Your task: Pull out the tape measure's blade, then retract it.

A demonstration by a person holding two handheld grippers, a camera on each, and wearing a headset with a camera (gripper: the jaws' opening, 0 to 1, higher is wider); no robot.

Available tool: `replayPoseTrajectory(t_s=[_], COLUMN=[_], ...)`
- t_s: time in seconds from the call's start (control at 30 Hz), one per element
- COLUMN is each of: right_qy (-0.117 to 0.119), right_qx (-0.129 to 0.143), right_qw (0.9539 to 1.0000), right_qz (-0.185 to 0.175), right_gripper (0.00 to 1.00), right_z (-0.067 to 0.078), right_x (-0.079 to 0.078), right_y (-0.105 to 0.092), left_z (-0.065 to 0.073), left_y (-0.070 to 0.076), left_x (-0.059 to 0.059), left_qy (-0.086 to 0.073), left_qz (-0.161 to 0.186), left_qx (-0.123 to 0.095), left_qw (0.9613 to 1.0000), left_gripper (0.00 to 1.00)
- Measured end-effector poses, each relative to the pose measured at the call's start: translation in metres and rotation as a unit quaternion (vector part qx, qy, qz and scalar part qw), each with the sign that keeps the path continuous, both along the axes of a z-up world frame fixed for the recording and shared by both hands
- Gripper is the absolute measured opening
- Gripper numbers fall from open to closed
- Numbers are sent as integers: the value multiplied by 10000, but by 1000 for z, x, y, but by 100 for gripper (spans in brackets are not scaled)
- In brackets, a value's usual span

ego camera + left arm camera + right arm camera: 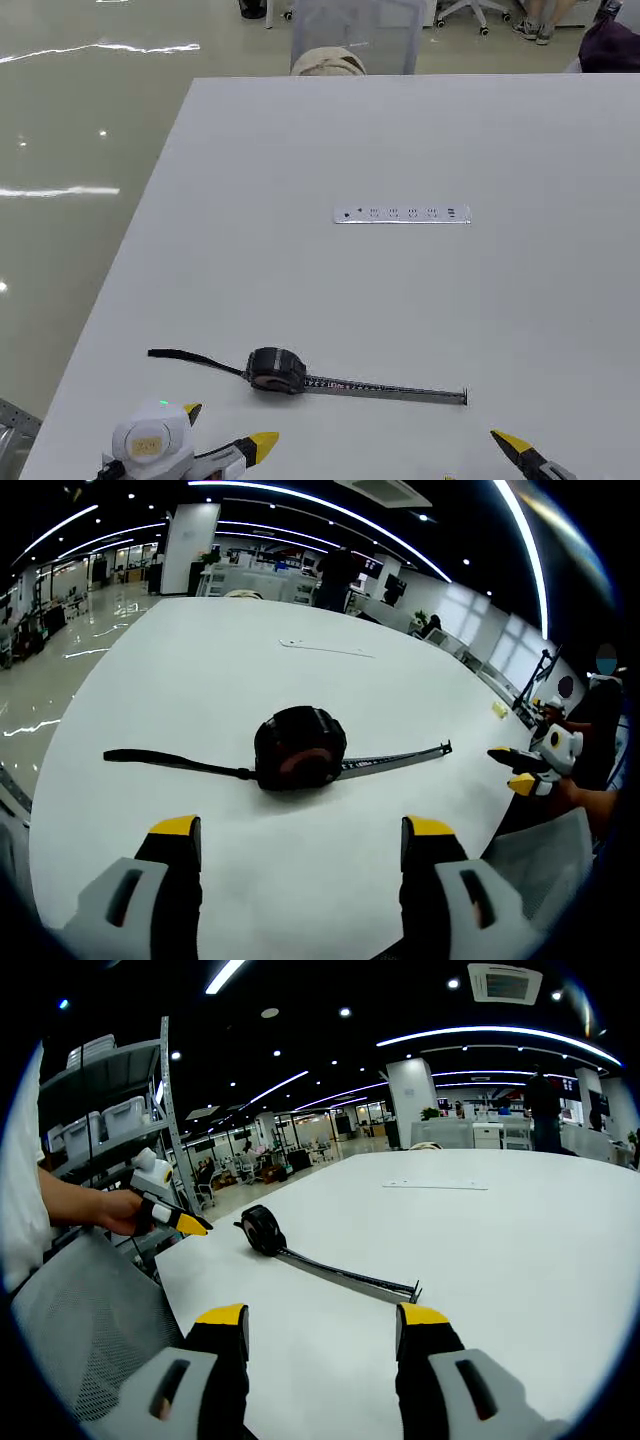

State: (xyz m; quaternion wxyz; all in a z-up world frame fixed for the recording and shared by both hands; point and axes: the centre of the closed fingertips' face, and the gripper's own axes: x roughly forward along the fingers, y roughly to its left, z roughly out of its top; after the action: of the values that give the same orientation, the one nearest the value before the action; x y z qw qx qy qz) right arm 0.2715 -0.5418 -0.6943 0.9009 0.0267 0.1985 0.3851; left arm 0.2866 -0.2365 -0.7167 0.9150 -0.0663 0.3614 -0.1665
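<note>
A black tape measure lies on the white table, its blade pulled out to the right and its black strap trailing left. My left gripper hovers open just in front of the case, nothing between its yellow-tipped fingers. Near the blade's hook end sits my right gripper, open and empty; its yellow tip pokes in at the head view's bottom right. The case and blade lie ahead of it.
A white power strip lies in the middle of the table. A chair stands at the far edge, with shiny floor to the left. A grey mesh chair sits beside the table's near edge.
</note>
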Motion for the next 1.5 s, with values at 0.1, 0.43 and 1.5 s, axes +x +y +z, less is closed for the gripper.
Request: replayPoseTrajectory(t_s=[0.1, 0.43, 1.5], right_qy=[11, 35, 28], right_qx=[11, -30, -30], right_qw=[10000, 10000, 10000], right_qz=[12, 74, 69], right_gripper=[59, 60, 61], right_z=[-2, -6, -8], right_x=[1, 3, 26], right_y=[0, 2, -2], left_z=[-2, -4, -11], left_y=[-3, -10, -25], left_x=[1, 9, 38], left_qy=[37, 36, 91], left_qz=[43, 138, 234], left_qx=[-57, -69, -99], left_qw=[10000, 9999, 9996], left_gripper=[81, 83, 84])
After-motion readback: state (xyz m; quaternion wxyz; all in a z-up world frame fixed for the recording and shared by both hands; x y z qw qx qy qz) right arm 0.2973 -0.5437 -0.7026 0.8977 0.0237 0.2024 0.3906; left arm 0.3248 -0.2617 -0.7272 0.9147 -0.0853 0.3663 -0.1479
